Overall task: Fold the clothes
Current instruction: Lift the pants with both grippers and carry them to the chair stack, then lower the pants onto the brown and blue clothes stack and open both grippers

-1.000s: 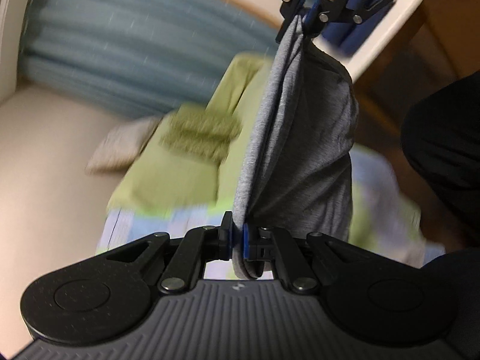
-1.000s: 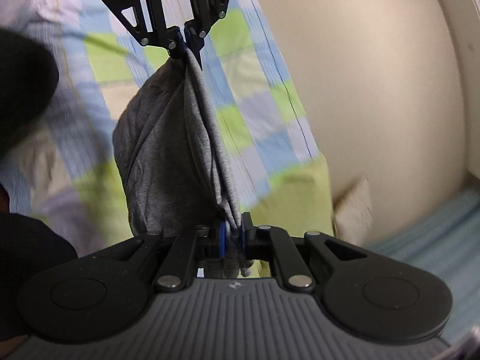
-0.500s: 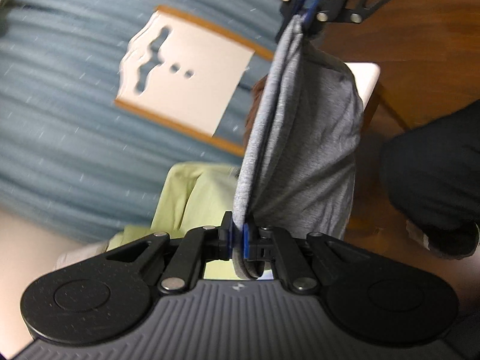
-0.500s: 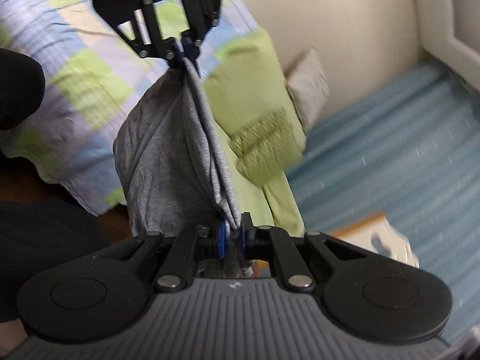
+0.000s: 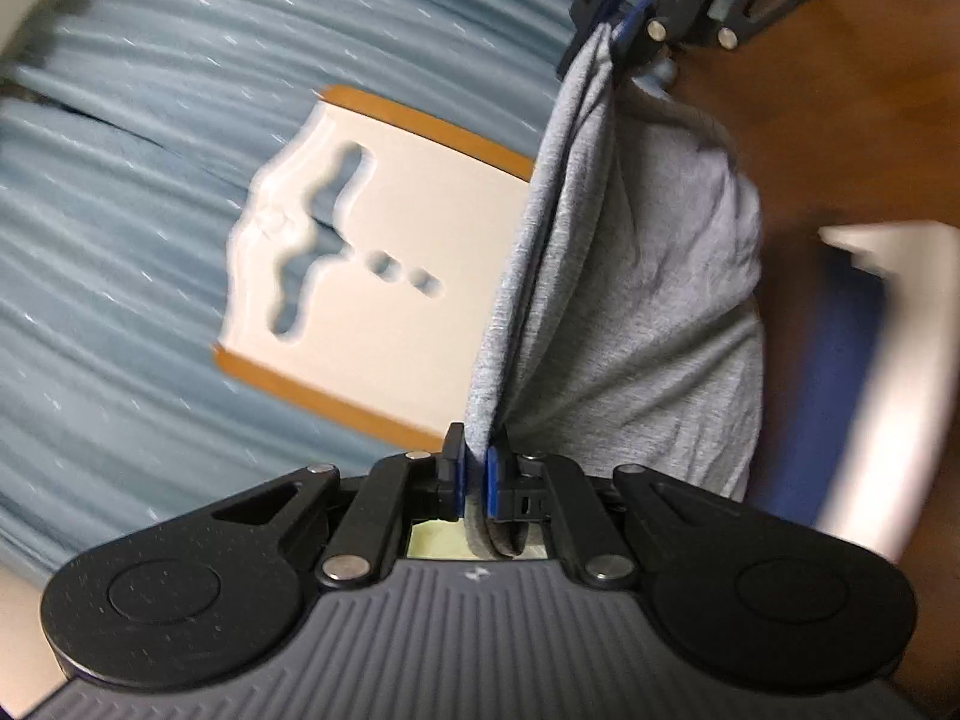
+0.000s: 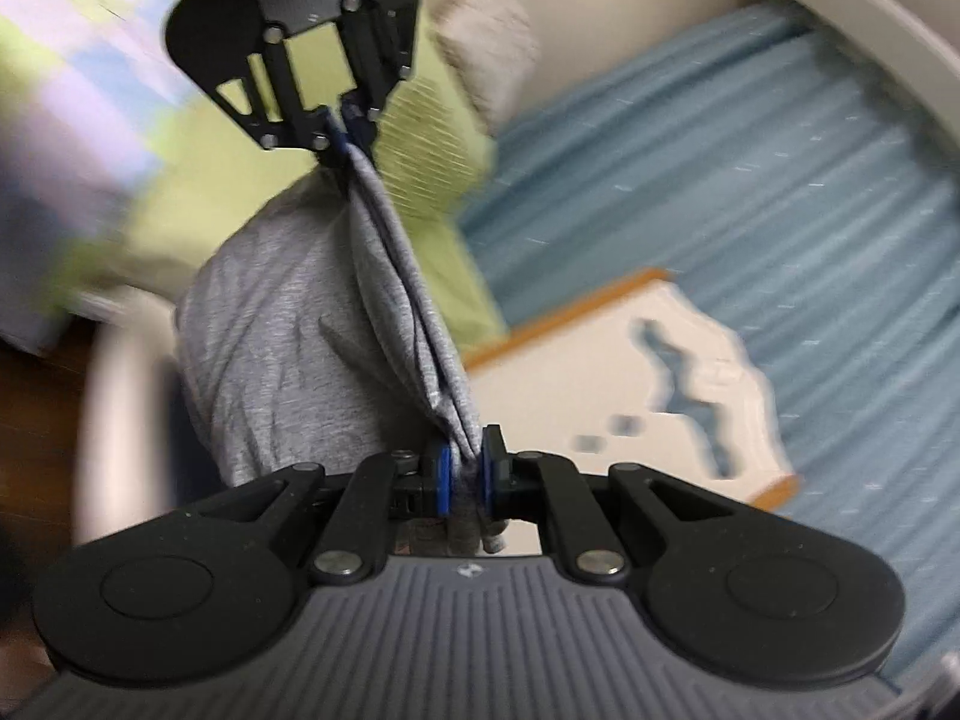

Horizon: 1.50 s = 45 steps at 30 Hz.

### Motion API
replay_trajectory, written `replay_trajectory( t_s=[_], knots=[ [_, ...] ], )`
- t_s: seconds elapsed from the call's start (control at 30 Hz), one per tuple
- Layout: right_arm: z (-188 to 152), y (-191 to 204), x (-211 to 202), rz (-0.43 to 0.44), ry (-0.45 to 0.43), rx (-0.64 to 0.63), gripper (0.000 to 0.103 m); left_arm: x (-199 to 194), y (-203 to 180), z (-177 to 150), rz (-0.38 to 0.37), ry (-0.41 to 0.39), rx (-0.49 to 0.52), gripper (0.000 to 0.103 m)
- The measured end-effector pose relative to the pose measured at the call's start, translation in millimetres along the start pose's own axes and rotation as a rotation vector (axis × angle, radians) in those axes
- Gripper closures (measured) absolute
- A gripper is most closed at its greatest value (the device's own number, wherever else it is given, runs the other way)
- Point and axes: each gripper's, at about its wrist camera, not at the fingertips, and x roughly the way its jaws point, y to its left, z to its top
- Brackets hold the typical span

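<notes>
The left gripper (image 5: 475, 471) pinches a grey garment (image 5: 630, 300). Straight ahead, the right gripper (image 6: 462, 474) clamps its other end.

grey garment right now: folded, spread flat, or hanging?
Hanging, doubled over. The grey garment is stretched between the left gripper and right gripper, both clamped on its edge, with layers bunched and sagging below. Not laid flat anywhere.

Pale blue ribbed covering (image 5: 150, 192) is filling most of the left wrist view, blurred by motion. A white panel with orange-brown edging (image 5: 384, 276) and cut-out holes is lying on it. Brown wooden floor (image 5: 828, 120) is showing at upper right. In the right wrist view, a cream wall (image 6: 630, 6) is rising behind; green bedding (image 6: 198, 204) and a beige cushion (image 6: 486, 42) are sitting near it.
</notes>
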Motion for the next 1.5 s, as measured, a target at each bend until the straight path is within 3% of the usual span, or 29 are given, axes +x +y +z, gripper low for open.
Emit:
replay_trajectory(
  t_s=[0.1,0.3,0.37,0.5,0.57,0.73,1.0,1.13,1.3,1.5],
  knots=[
    [-13,-4,38,-0.063,0.040,-0.004,0.096,41,-13,-11,-0.030,-0.017,0.003,0.099],
    [-67,82,80,0.115,0.166,-0.020,0.097,90,-105,-65,-0.223,0.049,0.095,0.098],
    [-77,115,85,0.171,0.189,-0.054,0.096,91,-123,-79,-0.230,0.048,0.095,0.098],
    [-77,124,79,0.162,0.181,-0.068,0.096,86,-116,-84,-0.224,0.032,0.026,0.092],
    [-78,126,76,0.145,0.184,-0.105,0.095,86,-114,-88,-0.209,0.034,0.052,0.089],
    [-71,114,75,0.158,0.202,-0.125,0.095,89,-111,-93,-0.225,0.040,0.073,0.097],
    [-53,102,70,0.131,0.190,-0.064,0.096,66,-93,-85,-0.221,0.013,0.013,0.098],
    [-61,120,65,0.174,0.213,-0.090,0.096,68,-111,-86,-0.239,0.030,0.066,0.098],
    [-58,109,63,0.128,0.204,-0.040,0.096,56,-103,-79,-0.209,-0.007,0.048,0.098],
    [-63,123,69,0.183,0.247,-0.087,0.095,83,-115,-84,-0.226,0.040,0.085,0.098]
  ],
)
